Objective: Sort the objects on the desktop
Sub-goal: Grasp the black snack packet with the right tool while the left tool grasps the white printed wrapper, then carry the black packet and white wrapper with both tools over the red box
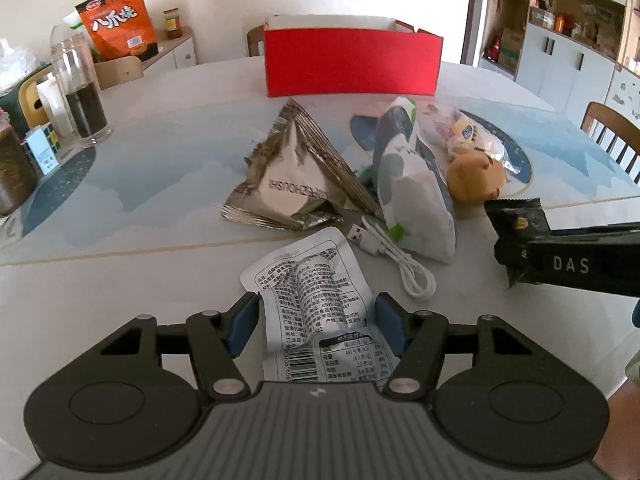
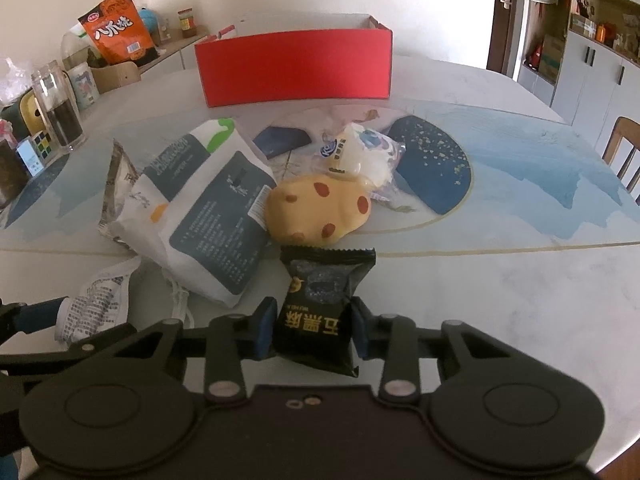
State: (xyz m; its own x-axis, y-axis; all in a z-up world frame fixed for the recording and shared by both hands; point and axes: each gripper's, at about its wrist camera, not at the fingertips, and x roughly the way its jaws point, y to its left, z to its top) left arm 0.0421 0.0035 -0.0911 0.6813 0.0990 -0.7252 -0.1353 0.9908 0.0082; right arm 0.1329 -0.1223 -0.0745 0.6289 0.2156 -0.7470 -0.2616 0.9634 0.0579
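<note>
The right gripper (image 2: 314,330) is pinching the light, crinkly black snack packet (image 2: 324,304) mid-body, while the left gripper (image 1: 316,320) is straddling the limp white wrapper (image 1: 316,304), fingers apart.

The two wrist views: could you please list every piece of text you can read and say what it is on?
"DAS": right gripper arm.
"八爪烧": orange snack bag.
"五黑酥": black snack packet.
"491": white snack packet; its remaining print is too small.
White-and-grey bag: print too blurred.

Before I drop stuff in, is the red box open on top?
Open. The red box has no lid; its white inner walls show above the front panel.
</note>
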